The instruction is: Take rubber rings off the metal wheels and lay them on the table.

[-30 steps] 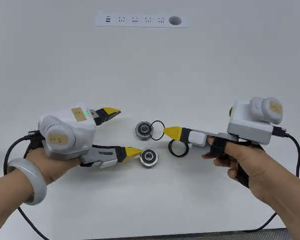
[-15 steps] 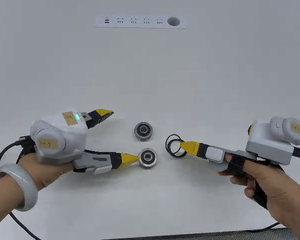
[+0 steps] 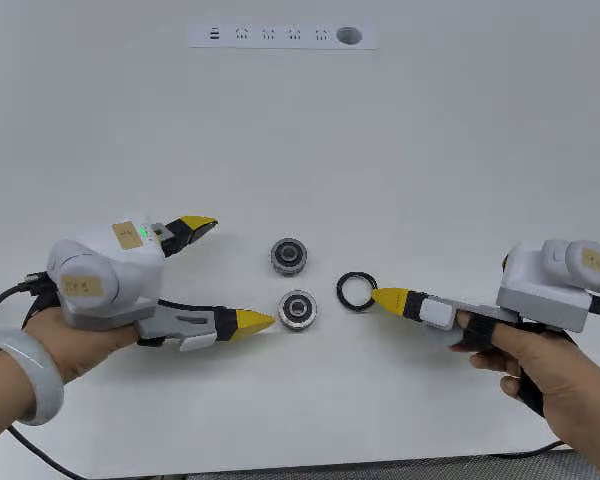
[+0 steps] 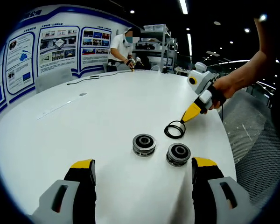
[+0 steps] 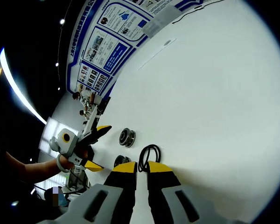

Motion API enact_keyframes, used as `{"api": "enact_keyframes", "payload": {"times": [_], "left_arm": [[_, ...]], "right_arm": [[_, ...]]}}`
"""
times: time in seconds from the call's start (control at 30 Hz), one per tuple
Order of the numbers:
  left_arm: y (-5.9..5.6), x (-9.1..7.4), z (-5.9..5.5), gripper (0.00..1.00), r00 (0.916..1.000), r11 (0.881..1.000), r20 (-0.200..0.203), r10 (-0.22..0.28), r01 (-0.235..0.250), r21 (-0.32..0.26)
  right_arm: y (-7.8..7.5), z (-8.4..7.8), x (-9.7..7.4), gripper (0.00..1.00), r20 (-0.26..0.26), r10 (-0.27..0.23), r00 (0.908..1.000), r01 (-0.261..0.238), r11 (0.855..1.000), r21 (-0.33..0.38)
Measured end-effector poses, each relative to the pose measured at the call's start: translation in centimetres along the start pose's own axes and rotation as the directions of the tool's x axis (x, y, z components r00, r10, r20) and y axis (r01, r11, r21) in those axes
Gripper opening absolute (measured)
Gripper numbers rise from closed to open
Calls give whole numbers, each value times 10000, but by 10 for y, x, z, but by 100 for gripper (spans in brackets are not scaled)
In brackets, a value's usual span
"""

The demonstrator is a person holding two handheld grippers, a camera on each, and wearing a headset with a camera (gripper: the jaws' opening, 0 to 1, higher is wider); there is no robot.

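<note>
Rubber rings (image 3: pixel 340 291) flat on the table (image 3: pixel 430 150), right gripper (image 3: pixel 378 297) at their rim

Position: the black rings lie about midway between the table's left and right edges. They are closer to its near edge than to the far edge, where a socket strip (image 3: pixel 280 37) sits. Just to their left are the far metal wheel (image 3: pixel 288 256) and the near metal wheel (image 3: pixel 298 309). The wheels are apart from each other and from the rings. Each wheel has a dark face and a bright hub.

Views compared: the head view gives the rings as one thin circle. The left gripper view resolves two thin loops, overlapped and slightly offset. The right gripper view also gives a doubled outline, directly ahead of its jaws. The left gripper view adds a person (image 4: pixel 117 49) at the table's far end and wall posters (image 4: pixel 60 44).

Tools: on the right gripper the jaws are drawn together, with a narrow dark slit between the yellow tips. The tip meets the rings' right rim. Whether it nips the rubber, I cannot tell. On the left gripper (image 3: pixel 227 272) the jaws are spread wide. It is held left of the wheels, with the near wheel just off its nearer tip.
</note>
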State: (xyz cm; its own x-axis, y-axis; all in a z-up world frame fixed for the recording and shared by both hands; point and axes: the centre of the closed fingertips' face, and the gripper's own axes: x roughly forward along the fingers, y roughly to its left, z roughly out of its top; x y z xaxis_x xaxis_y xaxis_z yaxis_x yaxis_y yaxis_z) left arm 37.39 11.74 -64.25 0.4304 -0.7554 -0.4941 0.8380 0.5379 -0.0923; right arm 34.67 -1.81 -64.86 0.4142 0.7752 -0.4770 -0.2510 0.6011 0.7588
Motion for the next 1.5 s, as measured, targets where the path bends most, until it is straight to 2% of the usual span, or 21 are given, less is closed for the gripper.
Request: {"api": "enact_keyframes", "payload": {"times": [0.27,0.37,0.5,0.57,0.63,0.67,0.73,0.77,0.83,1.03,1.1,1.13,1.2,1.3,1.37,1.43,1.5], "left_arm": [[-6,-5,-3,87,9997,9996,51,-243,244,-116],[-9,-7,-3,88,9994,9993,72,-341,342,-132],[-14,-11,-1,88,9977,9976,305,-602,611,-315],[-18,-13,0,89,9965,9965,413,-728,744,-384],[-23,-15,2,89,9954,9954,474,-837,858,-433],[-25,-16,2,90,9950,9950,494,-866,889,-455],[-28,-19,3,91,9945,9944,521,-903,929,-496],[-29,-20,4,91,9944,9939,547,-902,934,-579],[-30,-23,5,91,9943,9938,643,-851,894,-661],[-38,-29,6,92,9938,9925,688,-874,928,-797],[-40,-31,6,93,9933,9918,732,-897,957,-843],[-41,-31,7,93,9932,9918,746,-892,955,-847],[-41,-33,7,93,9934,9921,773,-849,915,-857],[-43,-35,9,93,9932,9924,864,-779,856,-889],[-46,-36,12,94,9919,9917,1005,-775,870,-945],[-48,-38,13,94,9910,9915,1105,-752,861,-975],[-50,-39,14,95,9901,9908,1186,-752,875,-1028]], "right_arm": [[0,-1,-2,20,-121,-57,9999,45,9958,-919],[3,-2,-4,26,-138,-57,9999,37,9900,-1412],[8,-3,-6,34,-183,15,9998,-52,9786,-2057],[10,-3,-7,40,-197,-19,9998,-35,9624,-2717],[14,-6,-8,45,-263,13,9997,-92,9542,-2990],[9,-7,-8,48,-340,-5,9994,-101,9508,-3096],[8,-10,-9,53,-496,-148,9987,-42,9320,-3625],[8,-12,-10,56,-572,-243,9981,-9,9147,-4042],[11,-18,-11,60,-733,-262,9970,-67,9098,-4151],[12,-19,-16,67,-697,-298,9971,-91,8653,-5012],[14,-18,-17,70,-580,-282,9979,-63,8522,-5231],[14,-18,-18,72,-560,-287,9980,-51,8503,-5262],[17,-18,-19,74,-469,-269,9985,-37,8316,-5554],[19,-20,-21,76,-491,-265,9984,-69,8146,-5799],[20,-23,-22,77,-480,-280,9985,-72,7914,-6113],[20,-27,-23,77,-514,-349,9981,-48,7820,-6232],[21,-29,-24,79,-448,-356,9984,-17,7642,-6450]]}}
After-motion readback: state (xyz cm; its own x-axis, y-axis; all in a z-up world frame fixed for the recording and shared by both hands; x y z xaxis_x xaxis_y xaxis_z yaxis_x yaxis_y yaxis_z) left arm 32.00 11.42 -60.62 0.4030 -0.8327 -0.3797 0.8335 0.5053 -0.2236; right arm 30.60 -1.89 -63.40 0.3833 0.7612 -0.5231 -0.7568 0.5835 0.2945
